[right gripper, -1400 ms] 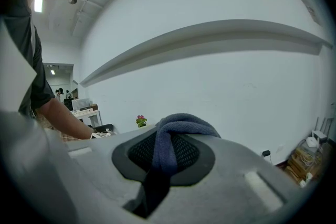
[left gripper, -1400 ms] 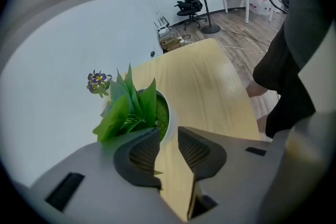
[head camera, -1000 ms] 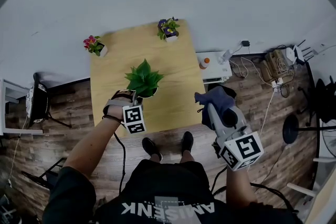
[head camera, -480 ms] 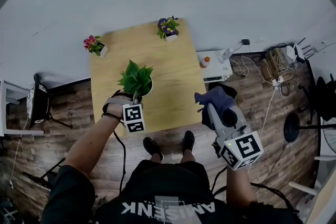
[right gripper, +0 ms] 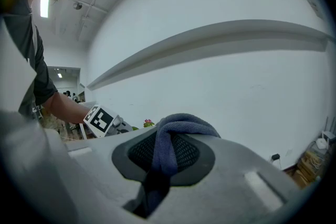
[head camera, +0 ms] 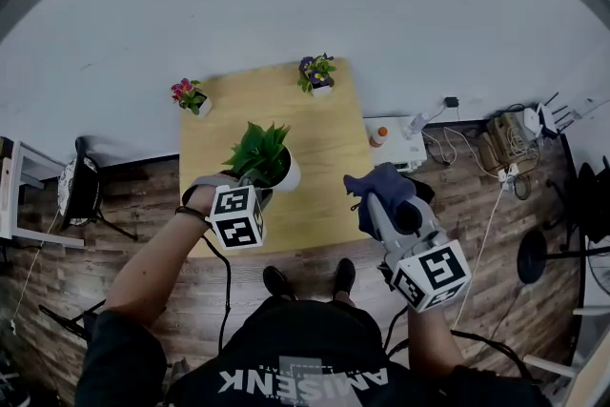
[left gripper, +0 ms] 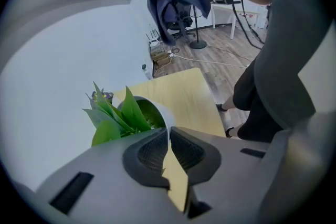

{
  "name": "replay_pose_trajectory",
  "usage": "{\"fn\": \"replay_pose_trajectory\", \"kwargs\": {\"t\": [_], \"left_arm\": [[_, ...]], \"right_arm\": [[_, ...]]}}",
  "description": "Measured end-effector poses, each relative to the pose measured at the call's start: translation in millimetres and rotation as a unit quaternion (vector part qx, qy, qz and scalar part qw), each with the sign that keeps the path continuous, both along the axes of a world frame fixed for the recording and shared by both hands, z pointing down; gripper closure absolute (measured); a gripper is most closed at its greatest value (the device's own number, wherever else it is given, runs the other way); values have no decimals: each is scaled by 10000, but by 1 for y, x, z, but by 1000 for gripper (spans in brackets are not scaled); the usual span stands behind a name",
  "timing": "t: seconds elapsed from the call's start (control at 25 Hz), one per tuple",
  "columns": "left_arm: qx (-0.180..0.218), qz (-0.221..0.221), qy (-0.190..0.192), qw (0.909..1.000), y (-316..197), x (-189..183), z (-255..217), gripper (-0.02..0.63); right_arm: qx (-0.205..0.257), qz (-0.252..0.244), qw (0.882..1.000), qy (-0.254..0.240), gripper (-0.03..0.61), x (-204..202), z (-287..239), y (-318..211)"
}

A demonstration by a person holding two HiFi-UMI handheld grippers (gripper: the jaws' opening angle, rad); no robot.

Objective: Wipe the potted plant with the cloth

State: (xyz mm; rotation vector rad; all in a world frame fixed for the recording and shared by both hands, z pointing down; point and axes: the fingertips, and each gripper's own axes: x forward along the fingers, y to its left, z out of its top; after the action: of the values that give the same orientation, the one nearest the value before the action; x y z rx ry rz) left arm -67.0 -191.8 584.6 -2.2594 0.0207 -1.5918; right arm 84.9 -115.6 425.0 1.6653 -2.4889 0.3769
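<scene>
The light wooden square table (head camera: 329, 143) no longer carried the green leafy plant in its white pot (head camera: 283, 174). A second before, the pot had stood near the table's middle. Now it hung tilted above the table's near left part, apparently lifted clear of the top. The left gripper (head camera: 257, 193), whose jaws had just been closing, was clamped on the pot's thin rim, one pad inside and one outside. The right gripper (head camera: 374, 205) hovered just off the table's near right edge, pinching the dark blue cloth (head camera: 379, 181), which draped over its tip and touched no leaf. With the plant raised and the cloth ready, wiping looked about to begin but had not yet started.
</scene>
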Motion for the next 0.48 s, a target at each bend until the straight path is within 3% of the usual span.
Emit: {"fn": "replay_pose_trajectory", "kwargs": {"t": [0.48], "left_arm": [[-182,-217,384,9989,19,31,-128,601]], "right_arm": [[786,-1063,9912,49,532,-47,-59,-22]]}}
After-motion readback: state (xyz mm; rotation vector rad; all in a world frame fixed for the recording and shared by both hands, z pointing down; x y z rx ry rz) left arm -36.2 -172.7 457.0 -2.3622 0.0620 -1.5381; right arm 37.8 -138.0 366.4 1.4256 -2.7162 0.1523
